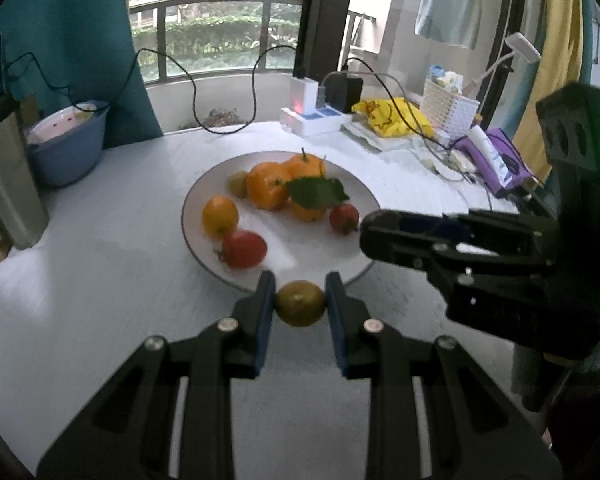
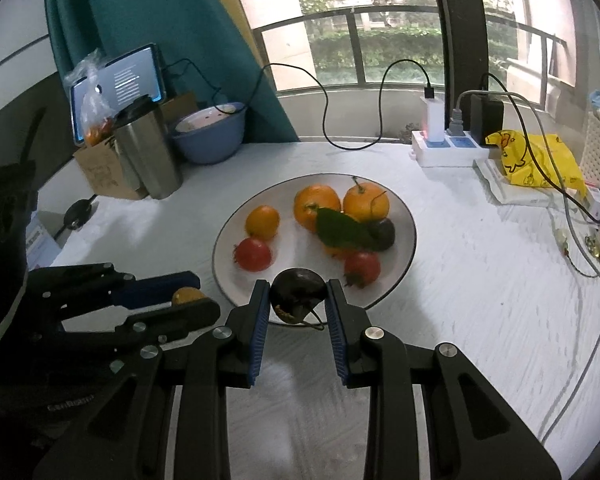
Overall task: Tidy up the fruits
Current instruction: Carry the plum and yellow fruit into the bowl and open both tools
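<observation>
My left gripper point(image 1: 300, 300) is shut on a small yellow-green citrus fruit point(image 1: 300, 304), held just before the near rim of the white plate point(image 1: 356, 184). My right gripper point(image 2: 298, 300) is shut on a dark purple fruit point(image 2: 298, 290) with a thin stem, over the plate's point(image 2: 404, 216) near edge. The plate holds two big oranges point(image 1: 268, 190) point(image 2: 366, 200), a smaller orange fruit point(image 1: 219, 216) point(image 2: 263, 222), two red fruits point(image 1: 244, 248) point(image 2: 253, 255), a green leaf point(image 1: 316, 192) point(image 2: 340, 232) and another dark fruit point(image 2: 384, 232). Each gripper shows in the other's view: right gripper point(image 1: 376, 236), left gripper point(image 2: 204, 300).
A blue basin point(image 1: 66, 148) point(image 2: 210, 140) and a steel flask point(image 2: 148, 152) stand at the back left. A power strip point(image 2: 448, 148) with cables, a yellow bag point(image 2: 536, 160) and a white basket point(image 1: 450, 110) crowd the back right. A tablet point(image 2: 116, 84) leans behind the flask.
</observation>
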Demonstrator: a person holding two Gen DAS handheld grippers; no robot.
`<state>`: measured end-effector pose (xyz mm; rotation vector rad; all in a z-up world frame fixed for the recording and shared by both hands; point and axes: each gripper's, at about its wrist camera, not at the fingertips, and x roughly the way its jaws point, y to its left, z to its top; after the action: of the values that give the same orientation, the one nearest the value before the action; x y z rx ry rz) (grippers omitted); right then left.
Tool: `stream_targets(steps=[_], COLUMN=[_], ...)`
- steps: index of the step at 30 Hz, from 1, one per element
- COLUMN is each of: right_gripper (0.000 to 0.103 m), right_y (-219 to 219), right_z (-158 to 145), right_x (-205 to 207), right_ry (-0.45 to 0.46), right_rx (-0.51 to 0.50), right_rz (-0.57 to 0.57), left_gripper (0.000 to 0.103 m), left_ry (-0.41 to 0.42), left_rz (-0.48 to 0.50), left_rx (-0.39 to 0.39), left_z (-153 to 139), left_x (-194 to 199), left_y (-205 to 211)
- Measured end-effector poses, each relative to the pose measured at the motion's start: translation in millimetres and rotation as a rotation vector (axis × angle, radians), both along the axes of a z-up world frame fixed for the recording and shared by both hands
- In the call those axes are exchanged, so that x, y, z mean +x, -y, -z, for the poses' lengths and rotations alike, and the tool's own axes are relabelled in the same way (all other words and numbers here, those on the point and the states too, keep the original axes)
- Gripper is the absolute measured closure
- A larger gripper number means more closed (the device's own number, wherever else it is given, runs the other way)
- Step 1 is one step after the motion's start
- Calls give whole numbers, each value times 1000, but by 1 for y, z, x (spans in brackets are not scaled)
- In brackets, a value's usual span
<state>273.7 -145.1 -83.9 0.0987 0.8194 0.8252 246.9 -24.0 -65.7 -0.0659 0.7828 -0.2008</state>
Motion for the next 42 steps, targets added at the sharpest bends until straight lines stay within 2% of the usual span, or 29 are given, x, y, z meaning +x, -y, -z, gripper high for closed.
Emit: stream_targets(steps=[9,18,27,31,42], right_gripper=[73,73,73,64,64], right_y=[-6,-12,-13,-11,-4], right_z=[15,27,26,23,1], right_x=[18,27,26,24,2], right_ry=[-23,-53,-49,-43,2], right_rx=[-7,-25,-50,-57,-60], right_rz=[-8,-8,6,21,39], left_gripper=[76,75,74,74,70], left_ry=[-45,-91,-85,-65,-26], left_rz=[3,26,24,16,-25], left_rx=[-41,-53,-46,-47,-49], left_z=[14,23,19,12,-2], left_x=[37,49,45,38,7], left_y=[-6,-3,-2,-4,-15])
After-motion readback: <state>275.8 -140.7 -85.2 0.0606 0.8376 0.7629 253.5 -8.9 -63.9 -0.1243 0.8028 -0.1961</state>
